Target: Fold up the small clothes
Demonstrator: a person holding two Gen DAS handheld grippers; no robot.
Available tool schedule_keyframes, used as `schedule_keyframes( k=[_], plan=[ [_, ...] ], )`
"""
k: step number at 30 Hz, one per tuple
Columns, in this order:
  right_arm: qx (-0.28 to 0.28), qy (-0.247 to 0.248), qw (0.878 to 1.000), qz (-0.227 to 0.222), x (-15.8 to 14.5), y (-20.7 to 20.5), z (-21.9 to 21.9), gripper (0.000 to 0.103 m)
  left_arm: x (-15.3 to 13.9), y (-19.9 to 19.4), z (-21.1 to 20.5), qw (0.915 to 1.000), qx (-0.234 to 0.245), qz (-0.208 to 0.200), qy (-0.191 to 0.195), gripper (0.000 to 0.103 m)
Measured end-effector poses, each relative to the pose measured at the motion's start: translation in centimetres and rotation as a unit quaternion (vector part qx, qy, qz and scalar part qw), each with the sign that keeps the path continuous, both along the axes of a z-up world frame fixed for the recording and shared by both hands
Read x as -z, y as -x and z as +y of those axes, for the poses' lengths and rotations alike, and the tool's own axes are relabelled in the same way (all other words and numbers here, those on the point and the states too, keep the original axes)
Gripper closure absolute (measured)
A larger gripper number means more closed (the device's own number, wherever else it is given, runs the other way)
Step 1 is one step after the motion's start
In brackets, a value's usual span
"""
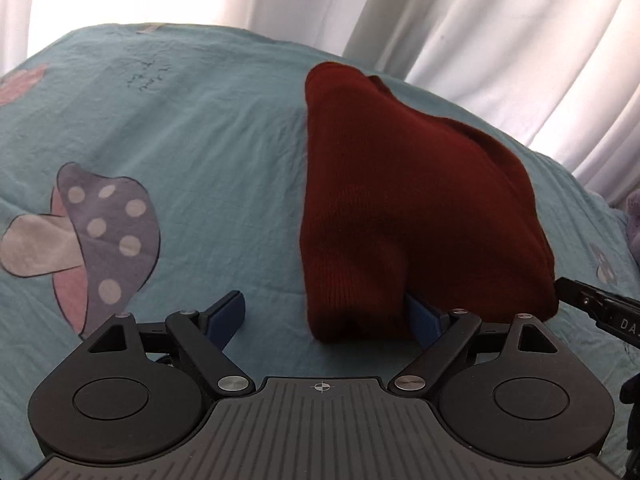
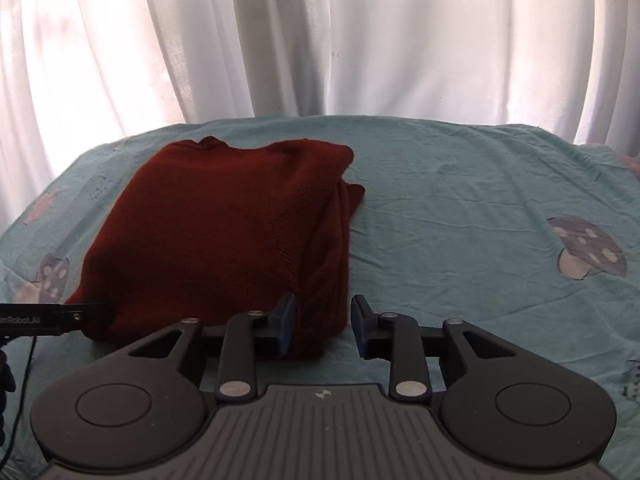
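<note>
1. Jaws of the left gripper point(image 1: 326, 312) stand wide apart; the near corner of the folded dark red knit garment point(image 1: 400, 200) drapes over its right finger point(image 1: 420, 314), unpinched.
2. Right gripper point(image 2: 324, 320) stands part open, the garment's near right corner between its pads, the right pad clear of it.
3. Garment lies on the teal mushroom-print sheet point(image 2: 460, 208), at 10 o'clock from the right gripper.
4. White curtains point(image 2: 320, 40) hang at 12 o'clock.

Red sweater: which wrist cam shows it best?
Right wrist. The folded red sweater lies whole on the bedsheet, top face and stacked right edge both visible. The left wrist view is closer: the sweater fills the middle, its near edge hides one finger, and the layers are not visible.
</note>
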State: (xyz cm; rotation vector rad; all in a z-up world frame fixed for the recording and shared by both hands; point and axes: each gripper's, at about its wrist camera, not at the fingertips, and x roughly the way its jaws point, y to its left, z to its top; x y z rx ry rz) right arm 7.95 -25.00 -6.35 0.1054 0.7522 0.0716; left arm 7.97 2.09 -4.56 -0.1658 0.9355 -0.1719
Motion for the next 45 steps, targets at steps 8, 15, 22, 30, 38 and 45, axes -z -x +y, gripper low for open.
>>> schedule_keyframes(
  k=[8,15,22,30,38,45],
  plan=[
    [-0.005,-0.032,0.995,0.095,0.9,3.9,-0.3,0.025,-0.8,2.2,-0.7,0.9983,0.011,0.036,-0.046,0.01],
    [-0.041,0.012,0.993,0.108,-0.7,4.6,3.2,0.004,-1.8,2.6,-1.9,0.9906,-0.016,0.055,-0.124,0.007],
    [-0.035,0.02,0.988,0.15,-2.4,3.3,4.6,0.004,-3.2,2.4,-1.9,0.9878,-0.03,0.074,-0.134,0.006],
    [-0.014,0.027,0.985,0.173,-2.9,2.5,4.7,0.004,-4.8,2.4,-2.0,0.992,-0.036,0.049,-0.11,0.003],
    [0.022,0.054,0.98,0.192,-2.4,1.6,4.9,0.004,-4.9,2.4,-2.4,0.9917,-0.029,0.056,-0.112,0.003],
    [0.02,0.069,0.979,0.19,-2.5,1.5,5.2,0.004,-5.0,2.3,-2.7,0.991,-0.023,0.056,-0.119,0.003]
  ],
)
